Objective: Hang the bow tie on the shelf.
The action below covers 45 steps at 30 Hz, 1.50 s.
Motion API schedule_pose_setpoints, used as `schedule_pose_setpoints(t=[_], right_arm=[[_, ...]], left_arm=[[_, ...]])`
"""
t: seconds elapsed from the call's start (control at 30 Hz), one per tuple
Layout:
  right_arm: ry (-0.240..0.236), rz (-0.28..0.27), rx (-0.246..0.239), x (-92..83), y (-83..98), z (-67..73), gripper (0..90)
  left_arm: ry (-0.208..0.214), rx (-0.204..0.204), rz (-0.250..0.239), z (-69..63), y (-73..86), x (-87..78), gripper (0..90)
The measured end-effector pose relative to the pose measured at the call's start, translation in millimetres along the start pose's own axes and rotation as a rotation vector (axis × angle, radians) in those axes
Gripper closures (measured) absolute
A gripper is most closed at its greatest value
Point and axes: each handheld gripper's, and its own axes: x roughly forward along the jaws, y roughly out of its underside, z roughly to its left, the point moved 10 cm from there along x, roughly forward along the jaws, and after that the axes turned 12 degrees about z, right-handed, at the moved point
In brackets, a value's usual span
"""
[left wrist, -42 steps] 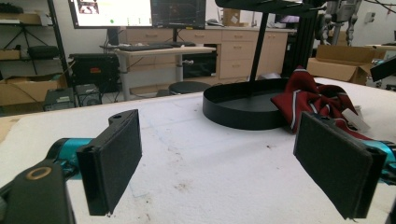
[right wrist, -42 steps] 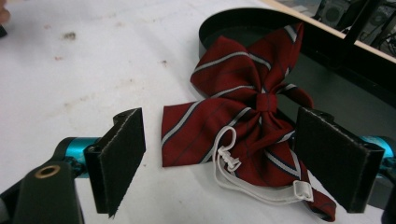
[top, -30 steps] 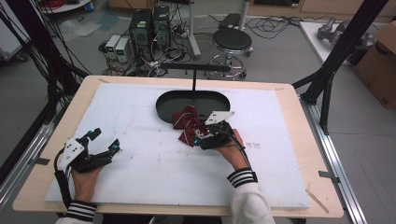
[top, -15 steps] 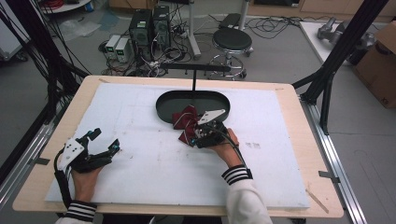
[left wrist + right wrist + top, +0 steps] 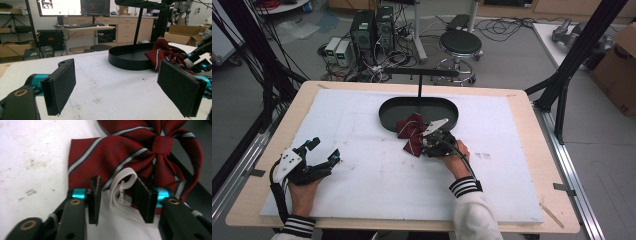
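closing: my right gripper point(image 5: 116, 195) jaws have just been narrowing around the bow tie's point(image 5: 140, 157) white strap point(image 5: 122, 182), not yet pinching
tie: draped over the black tray's point(image 5: 387, 117) rim
left gripper point(image 5: 125, 87): spread, empty
meaning: a lift looks near

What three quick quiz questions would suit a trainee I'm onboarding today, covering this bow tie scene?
1. True or false: the right gripper has its jaws on either side of the white strap of the red striped bow tie.
2. Where does the bow tie lie relative to the black oval tray?
3. What is between the jaws of the left gripper?

Key
1. True; the jaws have just been closing, and a gap shows on at least one side of the strap.
2. Partly over the tray's near rim, partly on the white table cover.
3. Nothing; its jaws stand wide apart above the cover.
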Motion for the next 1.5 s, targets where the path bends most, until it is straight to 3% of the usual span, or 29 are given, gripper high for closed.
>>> schedule_pose_setpoints(t=[0.23,0.47,0.67,0.93,1.13,1.27,1.5], right_arm=[[0.021,0.005,-0.008,-2.9,-0.6,-1.0,80.1],[0.045,-0.021,0.019,-8.9,-2.5,-6.3,84.1],[0.035,-0.103,0.071,-22.9,-8.4,-9.6,84.2],[0.049,-0.203,0.080,-40.7,-18.0,-9.9,84.5],[0.042,-0.297,0.125,-57.9,-23.9,-13.9,84.7],[0.041,-0.370,0.160,-74.1,-28.9,-18.7,84.6],[0.070,-0.460,0.178,-105.0,-43.1,-28.7,84.7]], left_arm=[[0.000,-0.002,-0.002,-0.1,-0.2,0.0,15.6],[-0.001,-0.001,-0.002,0.0,-0.1,0.1,15.6],[-0.001,0.001,0.000,-0.1,0.1,0.0,15.6],[-0.003,0.005,-0.003,-0.6,-0.1,-0.2,15.6],[-0.005,0.006,-0.003,-0.6,-0.1,-0.2,15.6],[-0.005,0.006,-0.003,-0.6,-0.1,-0.1,15.7],[-0.007,0.006,-0.002,-0.5,-0.1,0.0,15.7]])
